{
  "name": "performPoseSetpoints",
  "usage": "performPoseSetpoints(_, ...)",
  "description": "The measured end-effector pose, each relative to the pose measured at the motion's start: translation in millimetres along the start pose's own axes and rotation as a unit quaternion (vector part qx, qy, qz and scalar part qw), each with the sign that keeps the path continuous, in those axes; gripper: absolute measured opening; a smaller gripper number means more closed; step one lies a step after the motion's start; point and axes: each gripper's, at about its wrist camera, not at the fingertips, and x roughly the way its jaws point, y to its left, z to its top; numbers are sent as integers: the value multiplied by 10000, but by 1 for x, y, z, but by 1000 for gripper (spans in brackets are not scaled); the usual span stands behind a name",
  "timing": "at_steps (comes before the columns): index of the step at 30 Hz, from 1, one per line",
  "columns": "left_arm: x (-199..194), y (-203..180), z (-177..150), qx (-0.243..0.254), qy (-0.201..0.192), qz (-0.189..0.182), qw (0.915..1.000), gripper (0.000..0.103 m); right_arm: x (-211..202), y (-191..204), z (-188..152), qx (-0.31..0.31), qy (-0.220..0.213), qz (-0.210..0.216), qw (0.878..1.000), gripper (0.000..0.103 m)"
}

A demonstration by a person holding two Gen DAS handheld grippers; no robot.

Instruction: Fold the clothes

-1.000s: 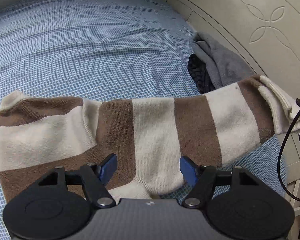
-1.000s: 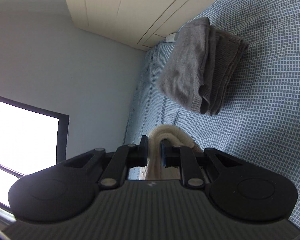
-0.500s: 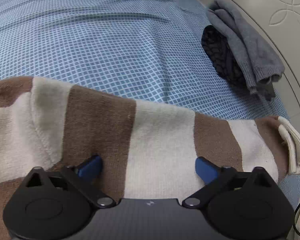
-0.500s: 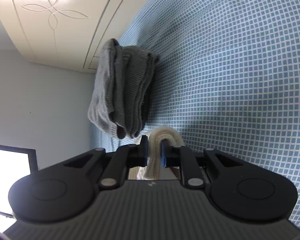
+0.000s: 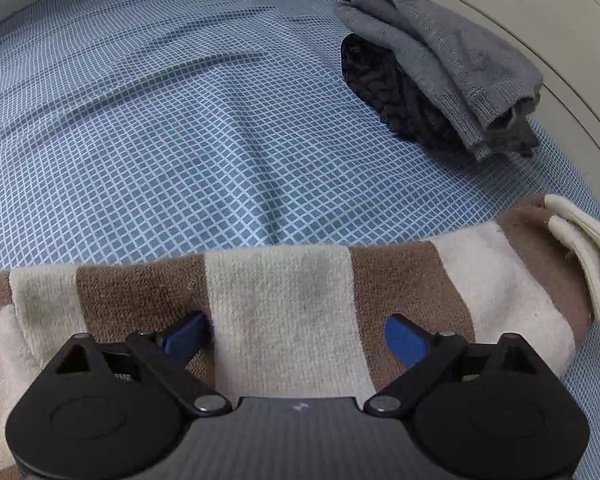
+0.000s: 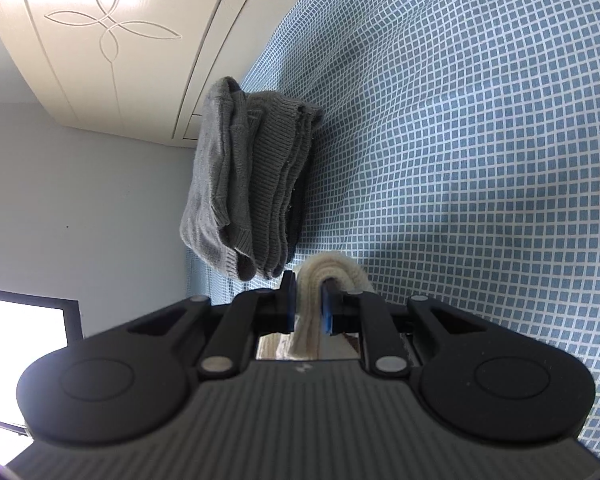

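Note:
A brown and cream striped sock (image 5: 280, 296) lies stretched across the blue checked bedsheet (image 5: 180, 140). My left gripper (image 5: 296, 336) is open, its blue fingertips (image 5: 404, 340) spread over the sock's middle, resting on or just above it. My right gripper (image 6: 308, 300) is shut on the sock's cream cuff (image 6: 332, 272), which bulges out past the fingers. The same cuff shows at the right edge of the left wrist view (image 5: 580, 248).
A folded pile of grey socks (image 5: 440, 52) over a dark one (image 5: 396, 92) lies at the far right of the bed, also in the right wrist view (image 6: 244, 184). A cream headboard (image 6: 112, 36) stands behind it. A bright window (image 6: 16, 340) is at left.
The left gripper has moved forward and lower over the sock, which now fills less of its view. The right gripper has swung round, keeping hold of the cuff.

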Motion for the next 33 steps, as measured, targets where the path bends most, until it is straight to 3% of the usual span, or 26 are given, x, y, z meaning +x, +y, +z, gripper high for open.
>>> performPoseSetpoints(2,-22,5,-7,-217,-85,-298,9993,76,-2,-1,-2,-23,26,16,10000,17)
performPoseSetpoints(7,-59,8,-42,-418,-119,-203,9988,82,-9,-6,-5,14,58,-105,9999,17)
performPoseSetpoints(11,-46,7,-56,-441,257,-126,9986,81,-8,-38,5,801,138,-511,9954,19)
performPoseSetpoints(16,-36,-4,-47,-293,296,-170,9990,81,-17,-70,19,1667,9,-322,9855,20)
performPoseSetpoints(21,-16,-10,-40,-206,520,-176,9983,84,-44,-83,34,1985,-661,-27,9779,19)
performPoseSetpoints(26,0,-28,-36,180,646,-35,9977,93,-54,-62,35,1308,-97,-117,9913,20)
performPoseSetpoints(27,3,-32,-34,241,666,-13,9975,94,-53,-60,32,1217,44,-167,9924,27)
performPoseSetpoints(29,8,-38,-27,275,676,-25,9973,94,-53,-58,23,1065,254,-244,9937,36)
performPoseSetpoints(33,15,-47,-15,257,681,-55,9973,94,-31,-61,3,1039,1003,47,9895,36)
